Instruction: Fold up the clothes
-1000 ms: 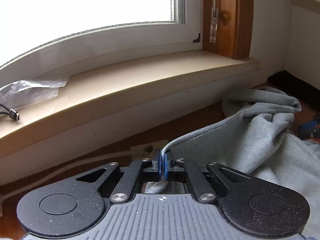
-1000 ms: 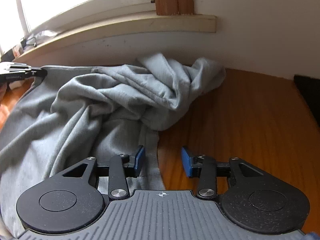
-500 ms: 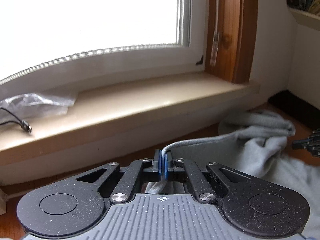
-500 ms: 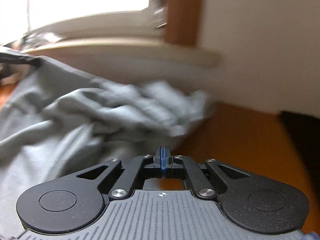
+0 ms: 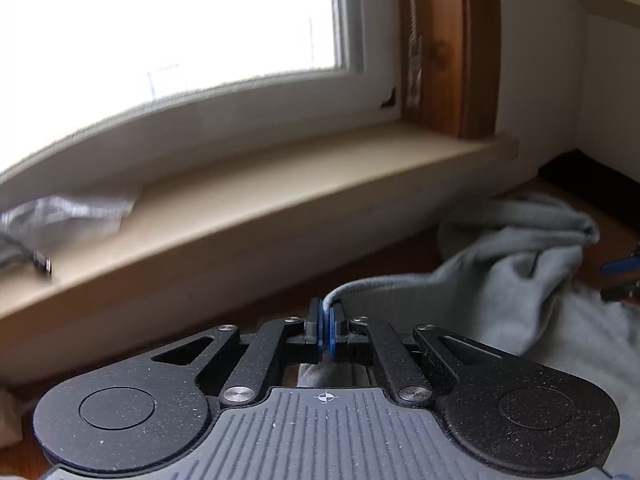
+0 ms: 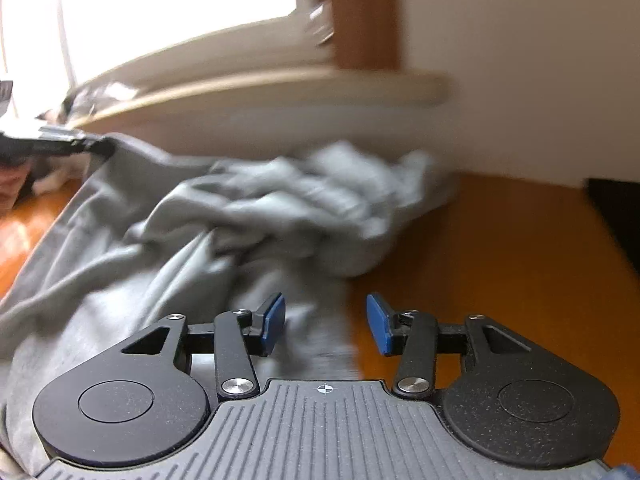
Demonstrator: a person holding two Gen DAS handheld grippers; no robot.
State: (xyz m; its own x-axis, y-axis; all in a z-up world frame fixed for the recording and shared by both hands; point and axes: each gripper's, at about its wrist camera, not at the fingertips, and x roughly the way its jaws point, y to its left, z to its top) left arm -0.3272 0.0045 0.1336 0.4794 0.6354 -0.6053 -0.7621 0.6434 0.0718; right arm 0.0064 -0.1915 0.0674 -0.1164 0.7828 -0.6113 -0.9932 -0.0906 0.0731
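The garment, a grey sweatshirt-like piece, lies crumpled on the wooden surface below the sill, with one bunched part heaped nearest the sill and the rest spread loosely toward the camera. It is not folded: creases run every way and no edge lies straight.

The left tool is pinched tight on a hem of the garment, the cloth rising in a small loop out of its blue pads. It is held low and level, pointing at the sill, with the hem lifted a little clear of the surface. In the right wrist view this tool appears far left, at the garment's corner nearest the sill.

The right tool stands wide, its pads apart, with nothing between them. It hovers low over the near edge of the garment, pointing toward the sill, the cloth's border passing just under its left pad and bare wood under the right one.

The step in hand looks like getting a second hold so the garment can be drawn flat. To do that well, the right tool should take one layer of border only, not a wad, and at a point well apart from the left grip so the cloth tensions between them. The heap by the sill must be shaken or pulled out first, or any fold will trap it. The view is blurred, so which border lies below cannot be told
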